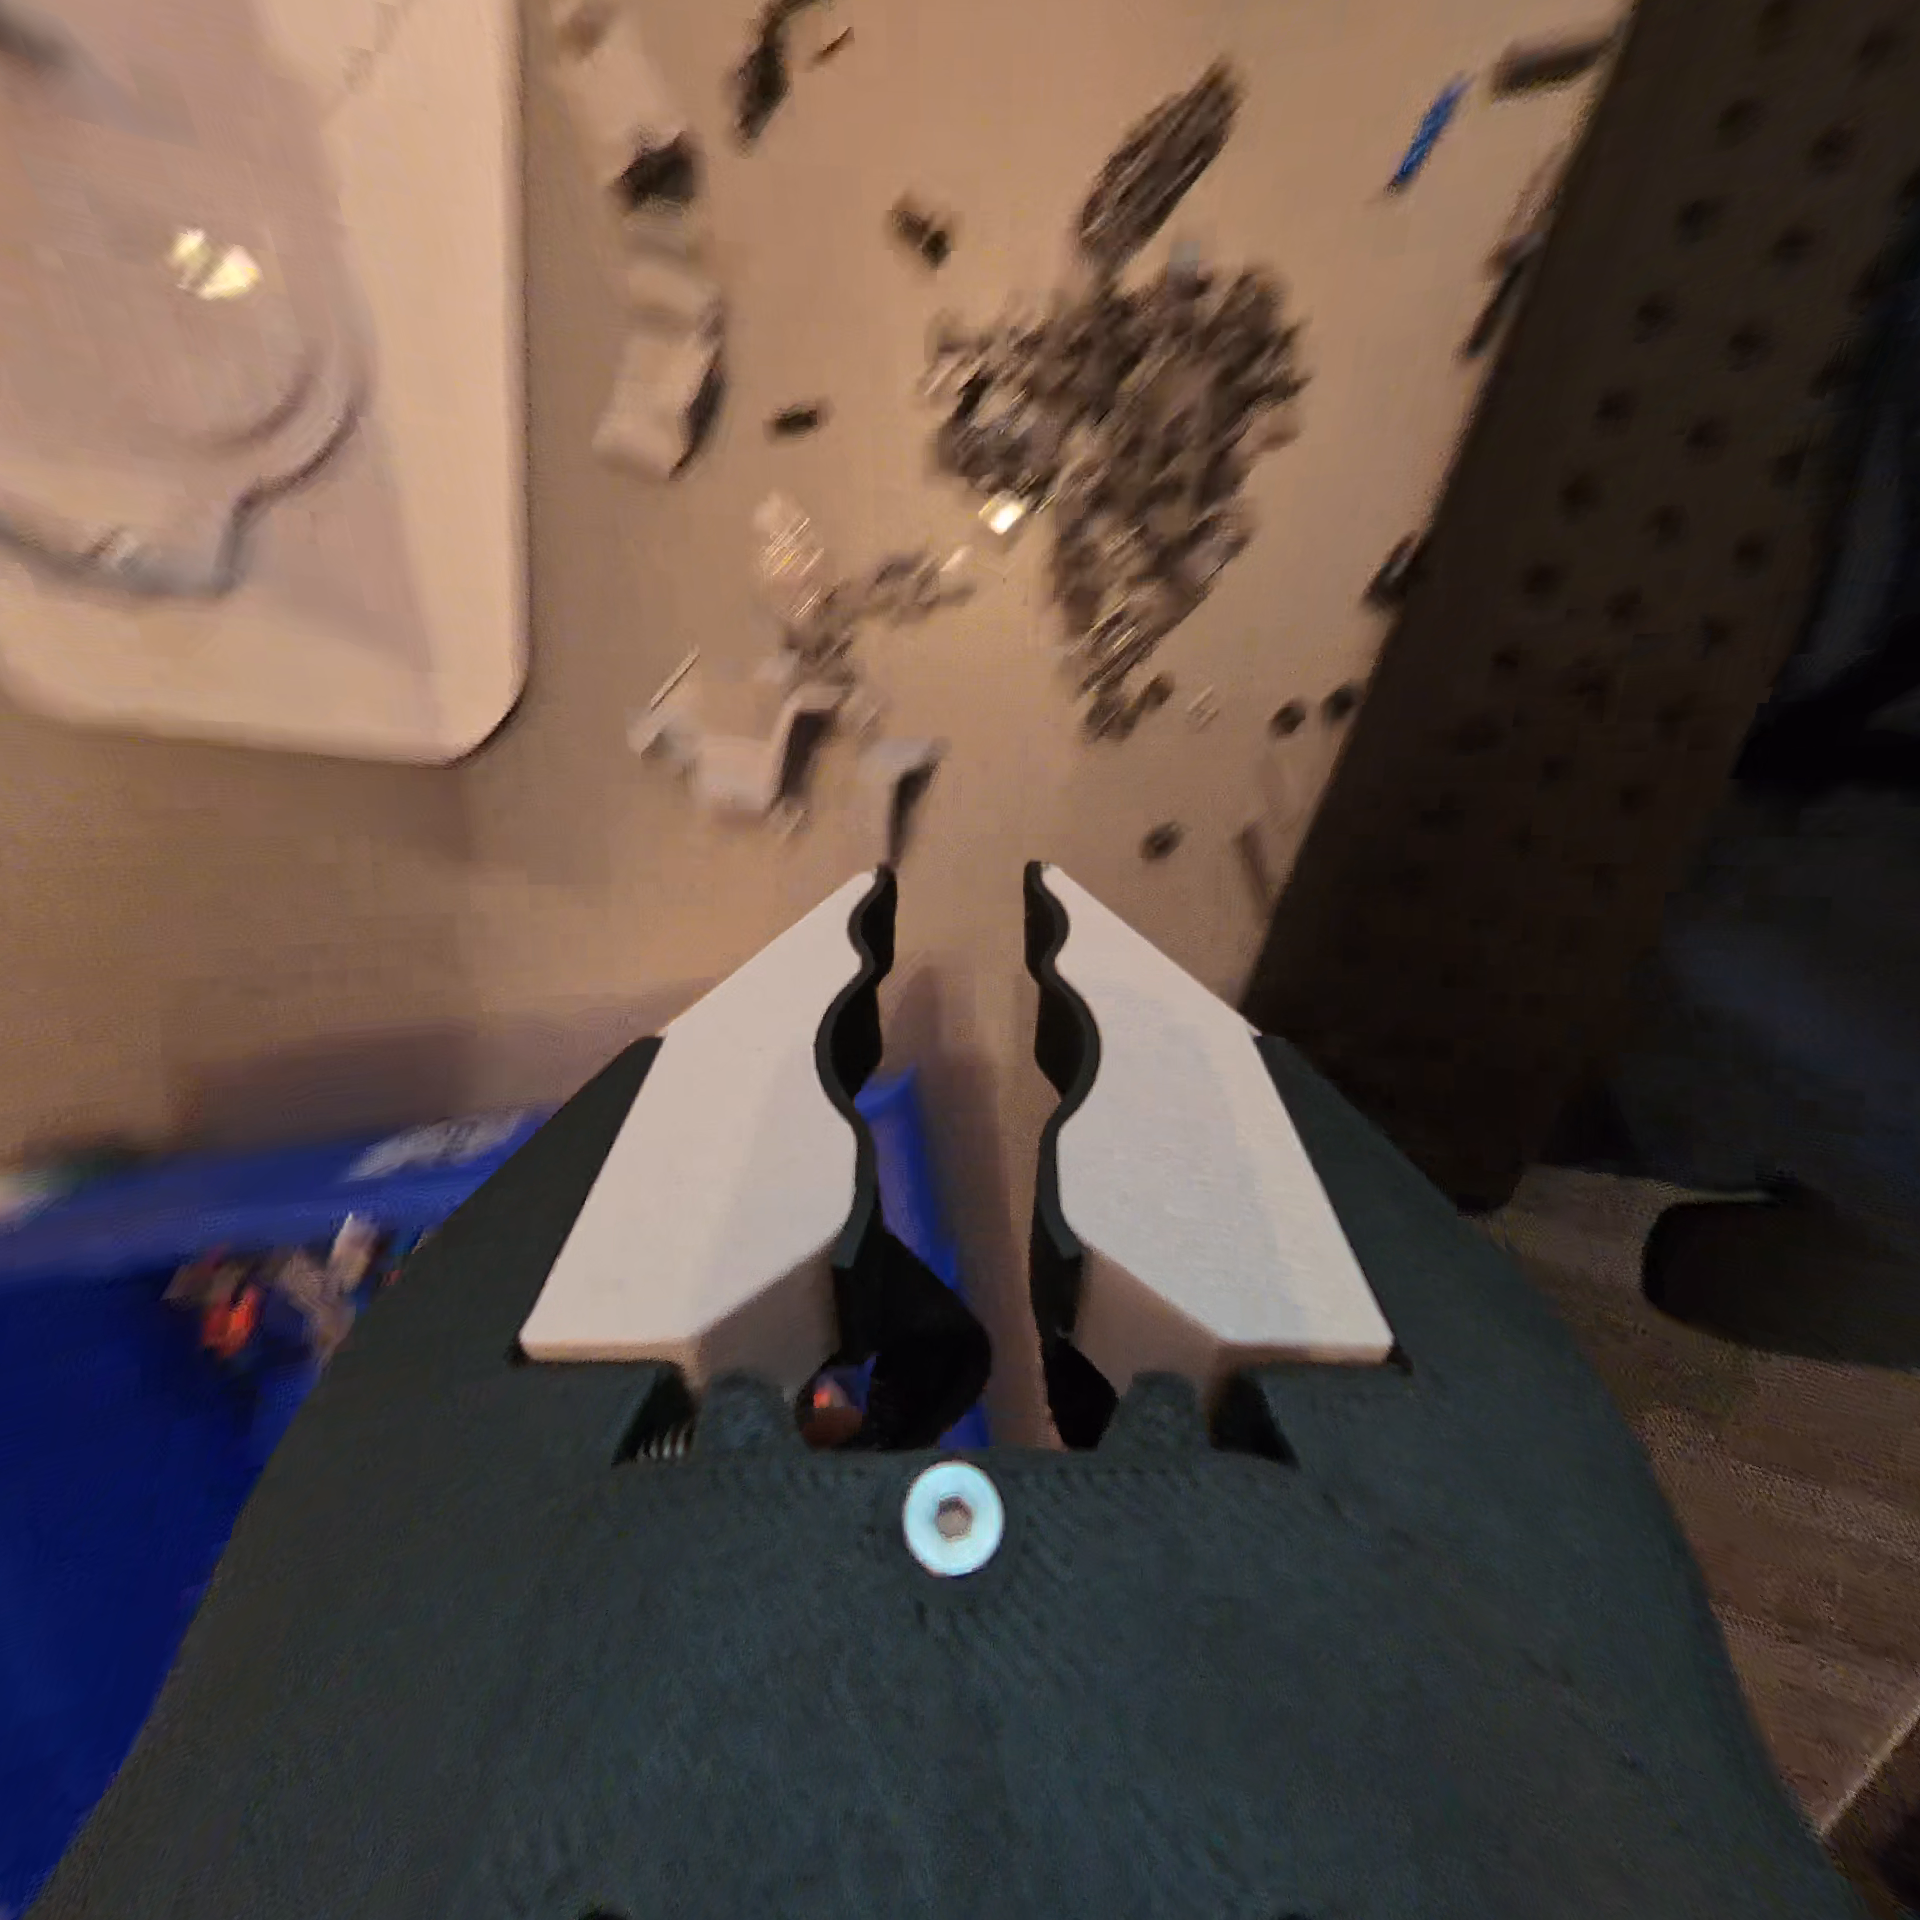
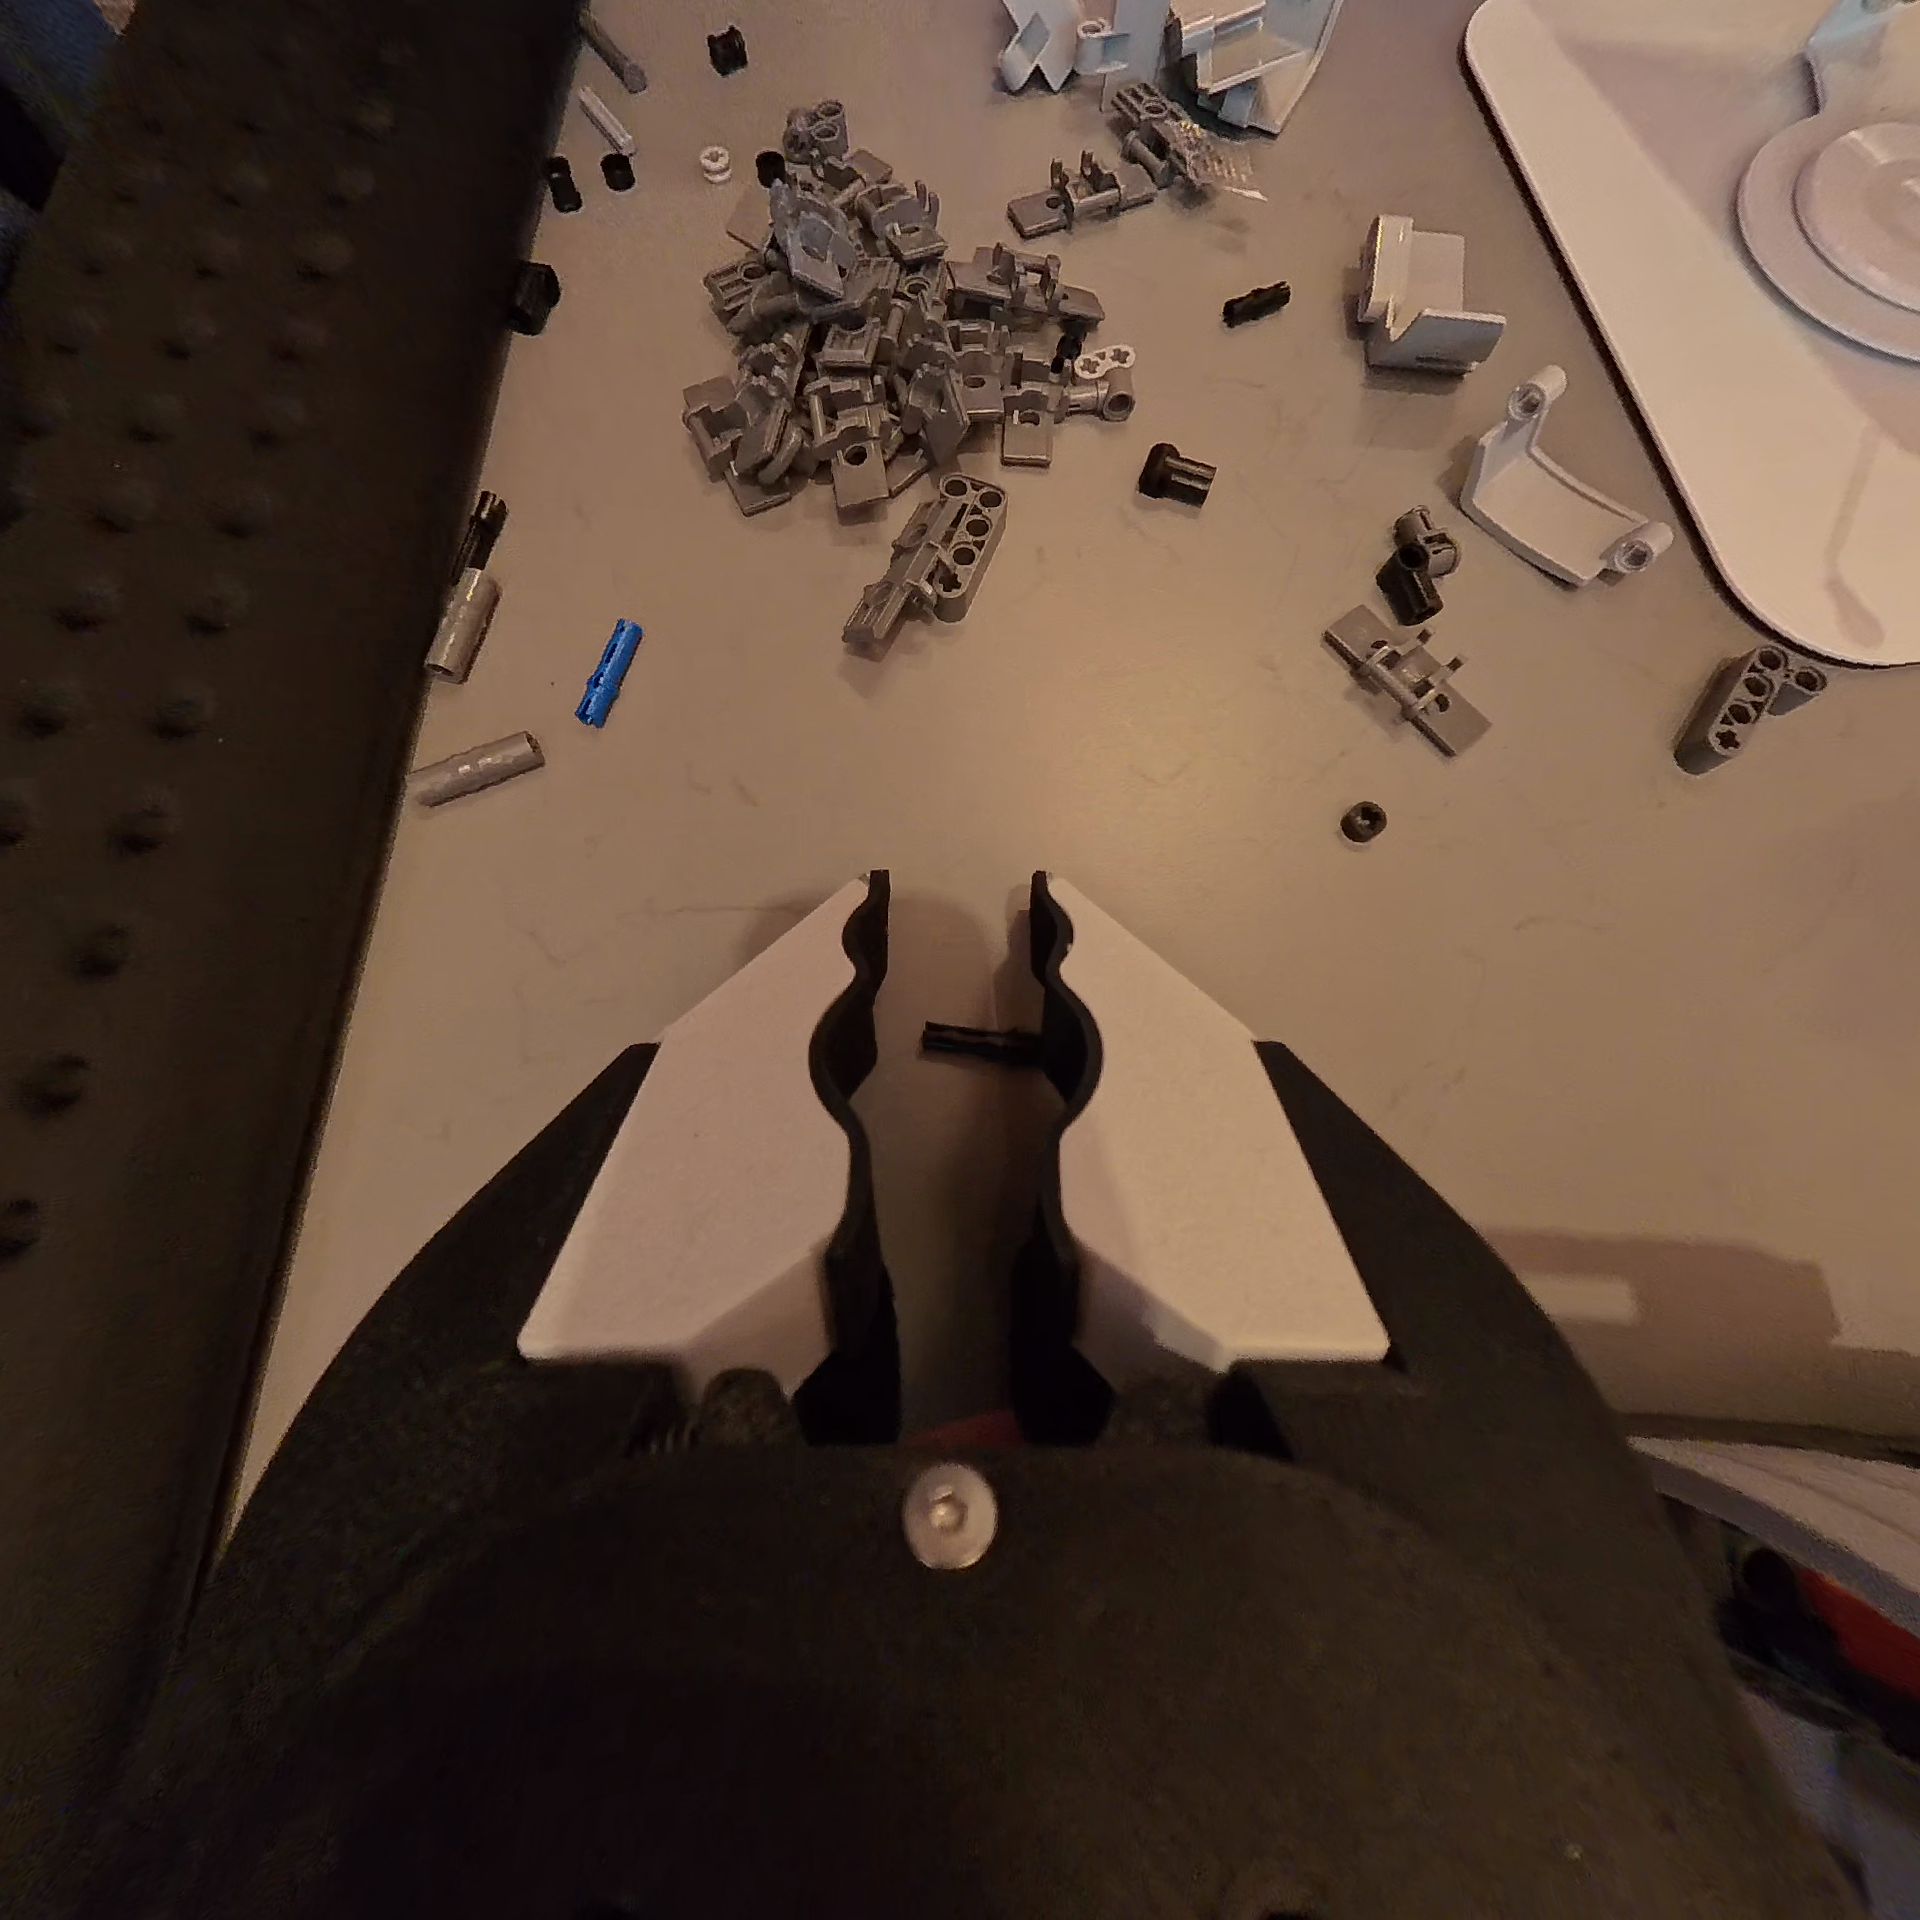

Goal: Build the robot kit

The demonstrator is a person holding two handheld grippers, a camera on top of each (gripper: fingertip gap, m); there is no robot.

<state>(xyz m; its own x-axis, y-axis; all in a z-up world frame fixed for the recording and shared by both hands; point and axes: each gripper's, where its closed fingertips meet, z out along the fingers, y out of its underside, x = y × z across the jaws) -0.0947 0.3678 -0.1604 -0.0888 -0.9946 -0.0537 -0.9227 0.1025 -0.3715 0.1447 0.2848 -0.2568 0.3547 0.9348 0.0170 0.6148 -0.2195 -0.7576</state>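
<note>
Right claw [image 2: 960, 883] parted a little, gripping nothing, low over the counter [image 2: 1143, 1039] with a small black pin [image 2: 971, 1036] lying between its fingers. Grey brick pile [image 2: 883, 374] farther off. Left claw [image 1: 958, 878] likewise slightly parted, empty, view blurred.

Heap of grey building pieces [image 2: 883, 364] on beige table [image 2: 1039, 727], blue pin [image 2: 608, 670], white tray [image 2: 1662, 260], dark perforated board [image 2: 208, 520]
</note>
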